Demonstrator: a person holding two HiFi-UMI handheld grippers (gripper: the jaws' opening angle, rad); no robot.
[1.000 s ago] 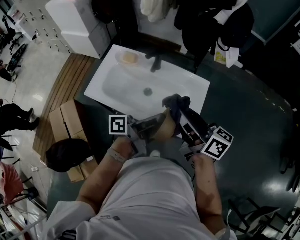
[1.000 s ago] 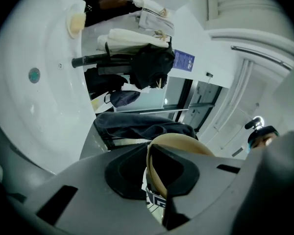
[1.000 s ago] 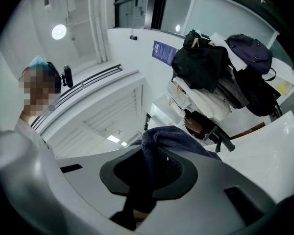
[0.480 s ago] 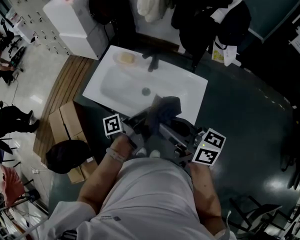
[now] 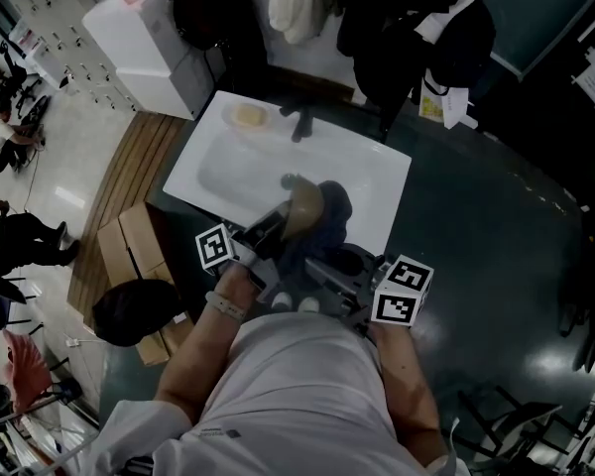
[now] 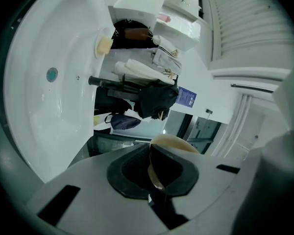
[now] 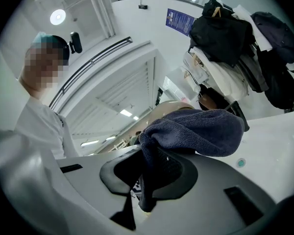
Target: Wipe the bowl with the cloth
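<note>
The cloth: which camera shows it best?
The right gripper view: the dark blue cloth fills the middle, pinched in the right gripper, with the bowl behind it. The head view shows only a small dark lump beside the bowl. The left gripper view shows none of it.

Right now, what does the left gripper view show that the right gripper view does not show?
Only the left gripper view: the left gripper shut on the rim of the bowl, and the soap on the sink. Only the right gripper view: the right gripper shut on the dark cloth, and the person in a white shirt. Both: the bowl, the sink's drain and the hanging bags.
</note>
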